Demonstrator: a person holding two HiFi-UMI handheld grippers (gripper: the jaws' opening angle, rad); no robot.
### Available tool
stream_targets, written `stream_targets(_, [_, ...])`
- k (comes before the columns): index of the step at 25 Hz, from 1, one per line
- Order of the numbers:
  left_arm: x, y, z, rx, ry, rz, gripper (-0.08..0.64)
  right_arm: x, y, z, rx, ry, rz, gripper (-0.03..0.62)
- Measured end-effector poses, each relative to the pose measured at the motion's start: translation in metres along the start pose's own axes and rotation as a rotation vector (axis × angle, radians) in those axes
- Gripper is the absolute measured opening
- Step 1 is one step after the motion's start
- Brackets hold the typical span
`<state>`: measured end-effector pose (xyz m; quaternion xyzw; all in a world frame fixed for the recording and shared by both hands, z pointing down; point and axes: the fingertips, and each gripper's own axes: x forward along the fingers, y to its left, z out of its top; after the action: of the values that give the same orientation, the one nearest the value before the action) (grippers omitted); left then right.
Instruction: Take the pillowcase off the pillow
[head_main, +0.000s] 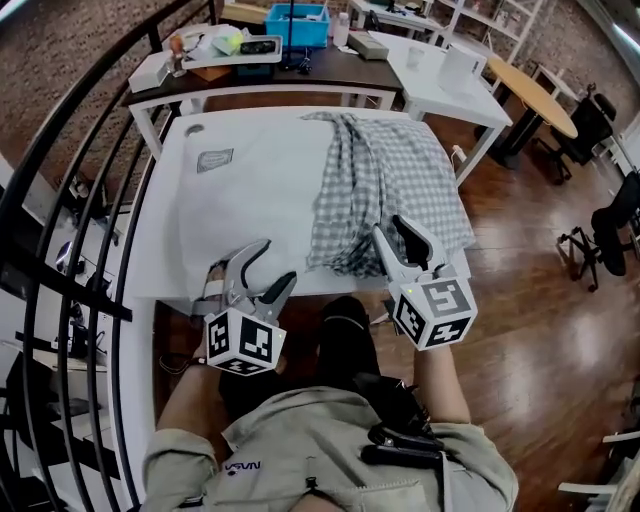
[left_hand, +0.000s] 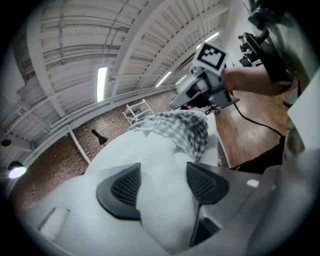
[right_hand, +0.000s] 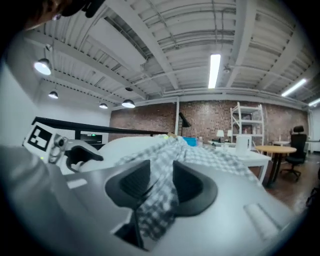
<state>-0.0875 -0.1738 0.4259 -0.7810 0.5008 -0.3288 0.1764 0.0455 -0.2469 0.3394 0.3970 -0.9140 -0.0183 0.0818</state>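
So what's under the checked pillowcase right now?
The checked pillowcase drapes over the right side of the white pillow, whose left part shows bare. How far the pillow runs beneath the cloth, and whether any of it sits inside, is covered.

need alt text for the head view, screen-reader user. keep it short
Looking steeply down, a person holds two tools at the near edge of a white table: the left tool, jaws apart, at a white pillow, the right tool, jaws apart, at the checked pillowcase bunched over the pillow's right side. Cluttered desks and a wooden floor lie beyond.
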Motion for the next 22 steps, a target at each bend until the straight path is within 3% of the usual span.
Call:
stream_targets(1, [0.005,0.002,-0.008,-0.002,0.017,0.010,0.273,-0.004,0.012,-0.007,-0.005,0.015,0.020,0.143])
stream_targets(5, [0.008,0.019,-0.005,-0.037,-0.005,0.071,0.024,-0.006,0.060,-0.055,-0.060,0.122,0.094,0.144])
stream_targets(8, [0.004,0.033,0.013,-0.065,-0.054,0.107,0.015,0.015,0.079,-0.088,-0.106,0.187,0.093,0.150])
stream_targets(10, [0.001,0.041,0.021,-0.068,-0.075,0.131,0.015,0.030,0.075,-0.092,-0.161,0.177,0.016,0.152])
stream_targets(13, [-0.006,0.050,0.024,-0.051,-0.082,0.167,0.014,0.034,0.056,-0.079,-0.229,0.143,-0.103,0.024])
stream_targets(18, [-0.020,0.087,0.016,-0.077,-0.088,0.248,0.014,0.015,0.006,-0.053,-0.270,0.082,-0.251,0.014])
stream_targets(22, [-0.029,0.105,0.012,-0.091,-0.093,0.253,0.014,-0.012,-0.059,-0.056,-0.323,0.127,-0.423,0.014])
